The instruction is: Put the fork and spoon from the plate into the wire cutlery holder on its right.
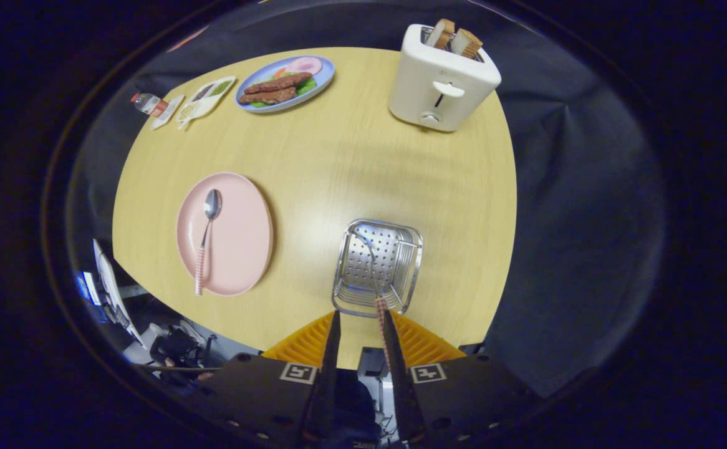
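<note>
A spoon (pixel 206 235) with a checked handle lies on the pink plate (pixel 242 240), well to the left of my fingers. The wire cutlery holder (pixel 414 262) stands to the plate's right, just ahead of my fingertips. A fork (pixel 371 259) with a matching checked handle leans inside it, tines at the far corner, and its handle runs back along the inner side of one of my fingers (pixel 387 330). My gripper (pixel 360 313) hovers above the holder's near rim with its fingers apart. Only one finger is near the fork.
A white toaster (pixel 441 81) with two slices of bread stands at the table's far right. A blue plate of food (pixel 285 84), a small divided dish (pixel 206 98) and a bottle (pixel 147 103) line the far left. The table's near edge runs just under my fingers.
</note>
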{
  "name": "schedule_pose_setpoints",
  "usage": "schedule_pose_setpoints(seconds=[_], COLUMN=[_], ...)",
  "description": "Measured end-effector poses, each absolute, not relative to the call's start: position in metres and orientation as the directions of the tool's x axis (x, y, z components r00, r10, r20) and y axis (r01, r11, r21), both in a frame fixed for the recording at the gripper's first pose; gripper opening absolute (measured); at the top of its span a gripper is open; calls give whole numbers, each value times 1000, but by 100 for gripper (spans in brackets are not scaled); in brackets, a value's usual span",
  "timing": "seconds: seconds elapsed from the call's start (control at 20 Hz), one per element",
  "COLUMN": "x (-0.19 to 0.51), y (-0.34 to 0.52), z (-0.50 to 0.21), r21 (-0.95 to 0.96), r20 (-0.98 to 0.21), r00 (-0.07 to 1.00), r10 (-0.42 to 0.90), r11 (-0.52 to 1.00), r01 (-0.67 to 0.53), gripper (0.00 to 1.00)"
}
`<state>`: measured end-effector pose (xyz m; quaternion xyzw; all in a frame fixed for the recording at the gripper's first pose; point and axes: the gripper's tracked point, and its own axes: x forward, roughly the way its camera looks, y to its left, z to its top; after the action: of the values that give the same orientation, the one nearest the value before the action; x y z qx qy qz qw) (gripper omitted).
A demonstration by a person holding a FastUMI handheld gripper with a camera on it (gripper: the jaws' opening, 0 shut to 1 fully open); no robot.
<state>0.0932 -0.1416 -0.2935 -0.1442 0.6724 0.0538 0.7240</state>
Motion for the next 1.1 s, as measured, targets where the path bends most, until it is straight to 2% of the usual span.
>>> schedule_pose_setpoints(seconds=[0.05, 0.1, 0.15, 0.4, 0.55, 0.85, 1.1], x=[93, 93, 92, 78, 65, 51, 46], y=[-137, -132, -127, -79, -46, 12, 46], z=[-289, -286, -282, -277, -287, -318, -349], r21=[-148, -158, -167, -136, -97, -40, 4], r20=[-985, -981, -976, -966, -967, -953, -958], r00=[123, 154, 181, 251, 253, 302, 282], r10=[-118, -118, -118, -60, -20, 36, 54], r11=[950, 947, 944, 944, 950, 969, 985], r01=[-276, -281, -285, -300, -296, -243, -174], gripper=[49, 52, 62, 81, 99, 98, 98])
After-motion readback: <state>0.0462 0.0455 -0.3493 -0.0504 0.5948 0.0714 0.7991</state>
